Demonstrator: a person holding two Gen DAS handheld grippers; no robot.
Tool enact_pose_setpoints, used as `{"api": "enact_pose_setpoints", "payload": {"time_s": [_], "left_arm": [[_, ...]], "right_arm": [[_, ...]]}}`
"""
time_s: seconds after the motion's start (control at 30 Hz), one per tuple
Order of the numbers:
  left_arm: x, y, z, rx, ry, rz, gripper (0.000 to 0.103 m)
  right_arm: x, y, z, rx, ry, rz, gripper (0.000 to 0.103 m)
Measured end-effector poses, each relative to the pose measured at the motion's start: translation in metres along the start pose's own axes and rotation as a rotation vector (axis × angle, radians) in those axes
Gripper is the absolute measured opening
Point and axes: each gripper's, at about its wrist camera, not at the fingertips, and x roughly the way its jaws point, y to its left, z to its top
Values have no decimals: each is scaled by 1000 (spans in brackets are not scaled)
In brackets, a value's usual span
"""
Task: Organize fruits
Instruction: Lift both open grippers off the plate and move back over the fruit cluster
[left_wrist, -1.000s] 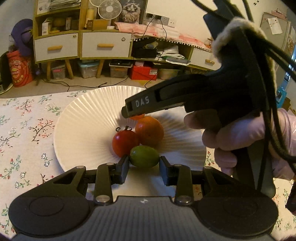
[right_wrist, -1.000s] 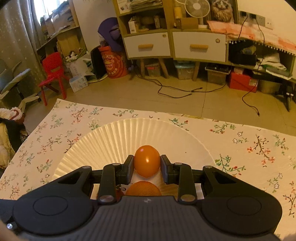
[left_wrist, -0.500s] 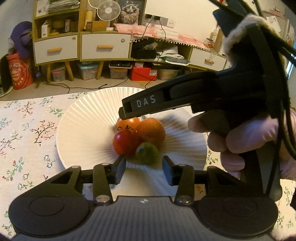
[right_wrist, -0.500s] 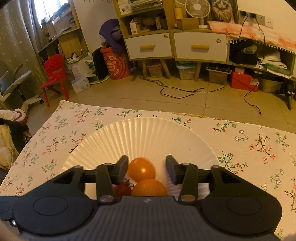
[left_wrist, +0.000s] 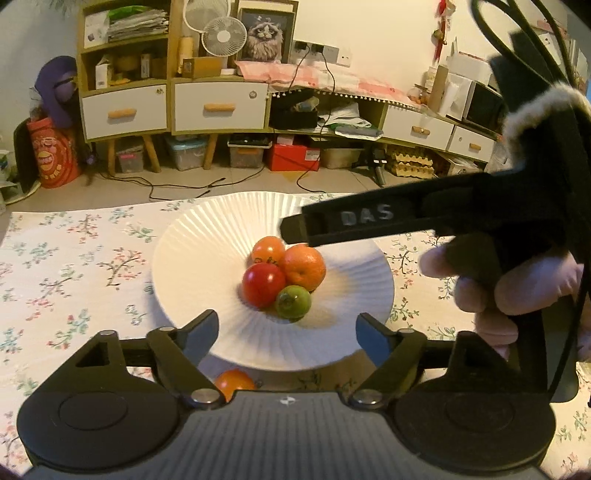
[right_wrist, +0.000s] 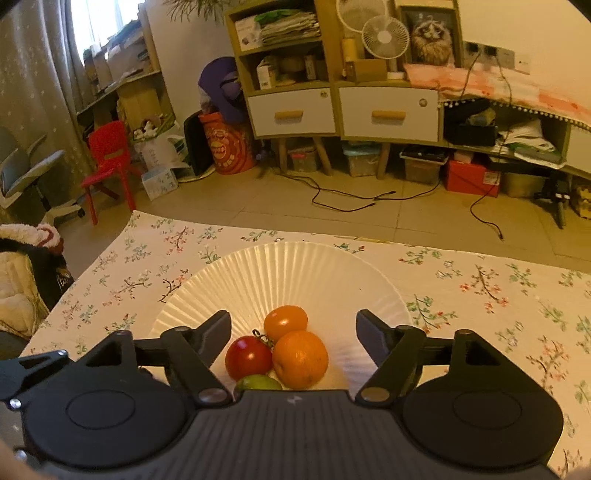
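Observation:
A white ribbed plate (left_wrist: 207, 258) (right_wrist: 258, 273) holds a red tomato (left_wrist: 263, 284) (right_wrist: 248, 357), an orange (left_wrist: 306, 266) (right_wrist: 300, 359), an orange tomato (left_wrist: 267, 249) (right_wrist: 285, 322) and a green fruit (left_wrist: 293, 302) (right_wrist: 258, 382), all touching. My left gripper (left_wrist: 287, 334) is open and empty, just short of the green fruit. My right gripper (right_wrist: 293, 330) is open and empty over the fruits; its body (left_wrist: 443, 221) shows in the left wrist view. Another orange fruit (left_wrist: 233, 384) lies on the cloth by the plate's near rim.
The plate sits on a floral tablecloth (left_wrist: 74, 266) (right_wrist: 498, 295). The table's far edge (right_wrist: 332, 236) drops to the floor. Cabinets and boxes stand beyond. A coat (right_wrist: 22, 288) lies at the table's left side.
Both grippers opened and let go: the left released the green fruit, the right the orange tomato, both onto the plate. Both have drawn back and opened wider.

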Motion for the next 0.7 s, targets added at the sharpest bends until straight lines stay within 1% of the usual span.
{"api": "enact_pose_setpoints", "payload": {"time_s": [0.4, 0.5, 0.7], "left_arm": [[-29, 8, -12, 14, 16, 54, 91], [-33, 10, -17, 14, 24, 58, 93], [-40, 13, -29, 9, 40, 70, 96]], "right_arm": [[-31, 5, -17, 13, -21, -22, 89], [-37, 8, -26, 2, -16, -23, 91], [-46, 14, -40, -43, -11, -54, 96]]}}
